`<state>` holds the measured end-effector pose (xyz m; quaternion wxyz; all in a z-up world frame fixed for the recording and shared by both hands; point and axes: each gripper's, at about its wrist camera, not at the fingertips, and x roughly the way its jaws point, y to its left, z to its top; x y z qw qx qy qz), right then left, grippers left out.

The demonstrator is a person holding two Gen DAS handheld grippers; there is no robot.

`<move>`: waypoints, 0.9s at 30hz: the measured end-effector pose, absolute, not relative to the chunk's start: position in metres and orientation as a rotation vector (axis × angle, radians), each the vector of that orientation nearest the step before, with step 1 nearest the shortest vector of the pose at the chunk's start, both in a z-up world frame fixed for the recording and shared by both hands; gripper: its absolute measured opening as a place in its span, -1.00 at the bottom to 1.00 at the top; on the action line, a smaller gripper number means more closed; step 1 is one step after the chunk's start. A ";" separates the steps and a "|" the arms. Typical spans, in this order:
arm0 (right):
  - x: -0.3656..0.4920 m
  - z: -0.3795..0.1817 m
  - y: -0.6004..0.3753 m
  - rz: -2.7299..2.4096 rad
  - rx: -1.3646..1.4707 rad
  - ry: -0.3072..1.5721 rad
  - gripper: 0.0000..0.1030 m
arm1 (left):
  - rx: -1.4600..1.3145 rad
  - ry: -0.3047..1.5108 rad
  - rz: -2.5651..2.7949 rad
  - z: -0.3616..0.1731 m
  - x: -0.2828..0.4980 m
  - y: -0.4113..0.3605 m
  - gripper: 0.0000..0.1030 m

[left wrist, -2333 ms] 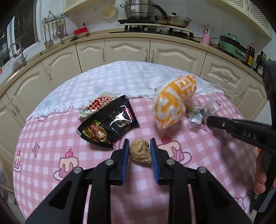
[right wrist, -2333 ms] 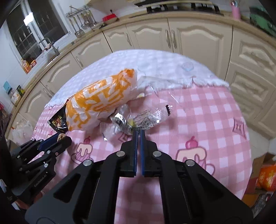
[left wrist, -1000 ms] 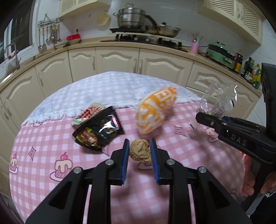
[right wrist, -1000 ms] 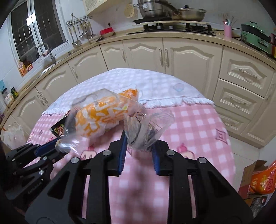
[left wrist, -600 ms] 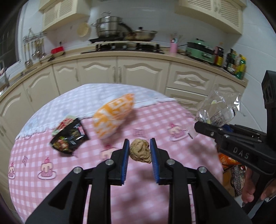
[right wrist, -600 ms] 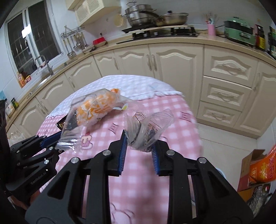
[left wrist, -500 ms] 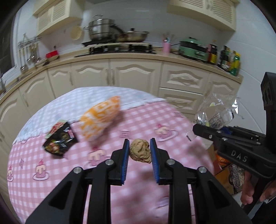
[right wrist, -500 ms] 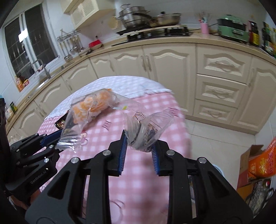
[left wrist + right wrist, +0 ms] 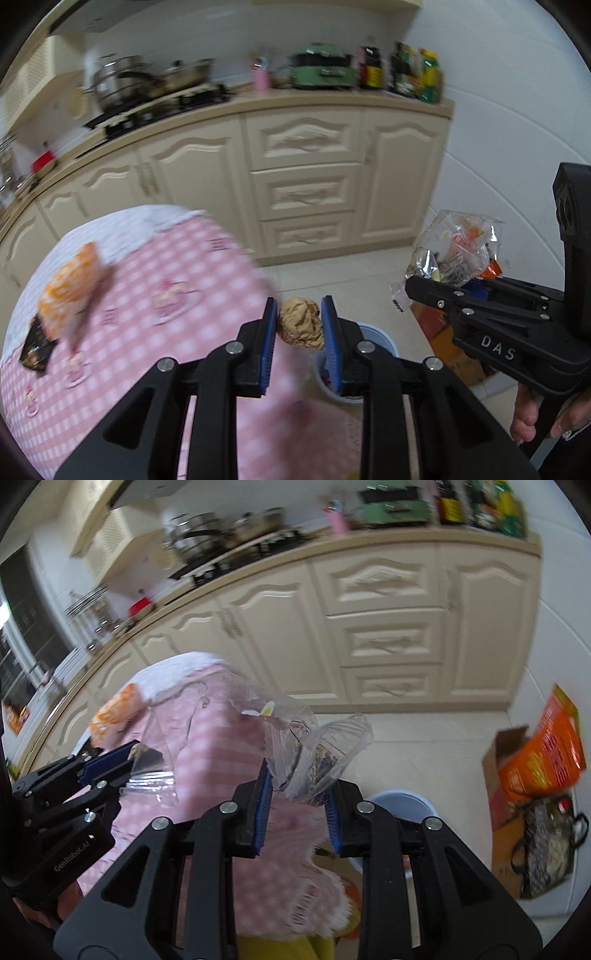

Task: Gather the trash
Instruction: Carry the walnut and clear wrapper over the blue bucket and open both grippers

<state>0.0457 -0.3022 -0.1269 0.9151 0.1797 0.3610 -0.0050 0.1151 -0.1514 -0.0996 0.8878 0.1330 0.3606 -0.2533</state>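
Beyond the table edge (image 9: pixel 236 266), blue bin (image 9: pixel 402 802) (partly hidden), both hand-held grippers pinching trash.

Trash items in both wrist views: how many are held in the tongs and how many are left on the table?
Held in tongs: 2, the brown paper ball in the left tongs and the clear plastic wrapper in the right tongs.
On the table: 2, the orange snack bag and the black wrapper.
Total: 4.

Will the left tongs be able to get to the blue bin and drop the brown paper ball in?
Probably yes. The left tongs hold the brown paper ball past the table edge, and the blue bin on the floor just below and beyond looks open, with nothing between.
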 end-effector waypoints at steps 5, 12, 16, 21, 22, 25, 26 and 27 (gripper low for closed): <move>0.027 -0.146 -0.351 -0.092 0.421 0.767 -0.49 | 0.322 0.796 -0.599 -0.118 0.114 -0.205 -0.53; 0.002 -0.167 -0.408 -0.198 0.485 0.793 -0.49 | 0.387 0.862 -0.681 -0.147 0.111 -0.273 -0.53; -0.010 -0.175 -0.428 -0.244 0.510 0.799 -0.49 | 0.401 0.900 -0.719 -0.163 0.113 -0.303 -0.53; -0.022 -0.186 -0.444 -0.274 0.522 0.818 -0.49 | 0.416 0.914 -0.716 -0.174 0.121 -0.323 -0.52; -0.023 -0.188 -0.446 -0.276 0.526 0.822 -0.49 | 0.413 0.918 -0.710 -0.175 0.125 -0.326 -0.52; -0.026 -0.193 -0.451 -0.281 0.537 0.833 -0.49 | 0.408 0.927 -0.695 -0.178 0.132 -0.331 -0.52; -0.026 -0.194 -0.452 -0.282 0.540 0.836 -0.49 | 0.408 0.928 -0.692 -0.179 0.134 -0.332 -0.52; -0.025 -0.196 -0.453 -0.282 0.543 0.838 -0.49 | 0.406 0.929 -0.688 -0.180 0.135 -0.332 -0.52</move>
